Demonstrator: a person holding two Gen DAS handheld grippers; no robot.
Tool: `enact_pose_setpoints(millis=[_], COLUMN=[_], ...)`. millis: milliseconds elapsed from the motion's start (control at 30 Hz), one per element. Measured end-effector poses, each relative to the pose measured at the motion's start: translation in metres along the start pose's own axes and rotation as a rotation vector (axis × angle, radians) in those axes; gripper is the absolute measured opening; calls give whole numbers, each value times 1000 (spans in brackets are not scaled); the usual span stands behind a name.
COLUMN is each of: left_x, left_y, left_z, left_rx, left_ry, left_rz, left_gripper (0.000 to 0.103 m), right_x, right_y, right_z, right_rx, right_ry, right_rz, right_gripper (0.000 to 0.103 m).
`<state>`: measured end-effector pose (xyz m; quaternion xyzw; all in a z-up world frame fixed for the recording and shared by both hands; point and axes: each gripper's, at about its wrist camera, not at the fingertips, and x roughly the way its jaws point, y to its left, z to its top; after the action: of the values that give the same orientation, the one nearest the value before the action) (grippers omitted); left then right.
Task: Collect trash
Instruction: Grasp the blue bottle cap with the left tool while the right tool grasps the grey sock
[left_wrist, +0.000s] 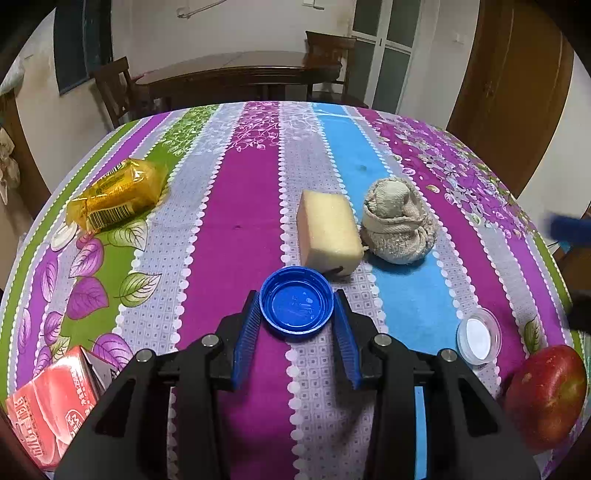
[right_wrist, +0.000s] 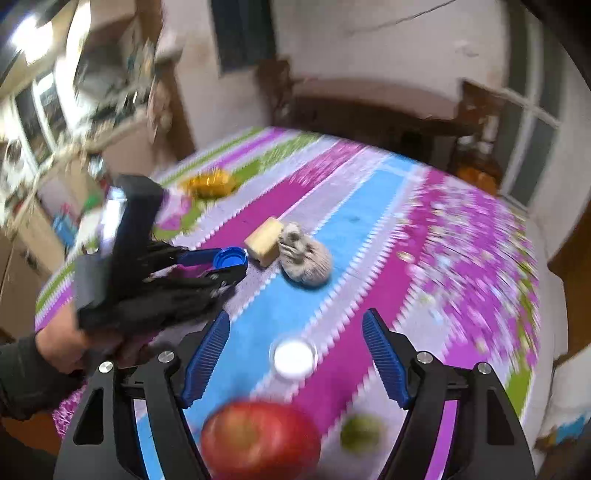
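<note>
A blue bottle cap (left_wrist: 296, 302) lies open side up on the striped tablecloth (left_wrist: 236, 206). My left gripper (left_wrist: 296, 297) is shut on it, one blue pad against each side of its rim. The right wrist view shows the same grip from the side, with the blue cap (right_wrist: 231, 257) between the left gripper's fingers (right_wrist: 225, 264) and a hand holding the tool. My right gripper (right_wrist: 295, 317) hangs open above the table, nothing between its pads. A clear-rimmed white cap (right_wrist: 294, 358) lies on the cloth below its gap. The right wrist view is blurred.
A yellow sponge (left_wrist: 328, 232) and a balled grey cloth (left_wrist: 397, 221) sit just beyond the blue cap. A yellow wrapper (left_wrist: 118, 194) lies far left, a red carton (left_wrist: 55, 406) near left. A red apple (right_wrist: 260, 439) sits near the front right edge, beside the white cap (left_wrist: 479, 336).
</note>
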<state>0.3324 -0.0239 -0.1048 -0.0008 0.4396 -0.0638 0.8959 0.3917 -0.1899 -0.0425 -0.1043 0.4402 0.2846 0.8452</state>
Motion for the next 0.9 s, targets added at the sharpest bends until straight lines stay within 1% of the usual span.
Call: enact_pose_setpoints(millis=[67,200,333,433,500,633,667,700,800,900], left_x=[-1,-2,-2,-2,-2,-2,-2,-2,-2,-3], left_y=[1,3,2,2,2,1,1,1,2,6], left_z=[-1,-2,-2,-2,-2,-2,-2,-2,-2,-1], left_rx=[-2,-2,-5,-4,-6,-7,-8,-9,-16,-30], left_ry=[0,1,1,-1,-1,-1,-1,-2,-4,-9], left_rz=[-5,-10,-11,-6,-8,-8,-8,-9,-17,-26], left_gripper=[38,38,38,38,38,38,38,38,38,38], right_x=[32,77,104,119,123,125,124,124,116,94], right_y=[3,3,2,-1,-1,-4,-4,-4,-7,-13], right_z=[22,45,54,52,51,52,51,51,49,48], right_rx=[-67,-153,-184,-183,-175,-150,-143,-137,-110,-71], right_ry=[77,177,229,247,245,230,219,210,168,106], right_rz=[19,-8,-14,-16,-24,-18,-21,-25,-75,-114], right_gripper=[76,76,75,67,60,57,51,49,45,45])
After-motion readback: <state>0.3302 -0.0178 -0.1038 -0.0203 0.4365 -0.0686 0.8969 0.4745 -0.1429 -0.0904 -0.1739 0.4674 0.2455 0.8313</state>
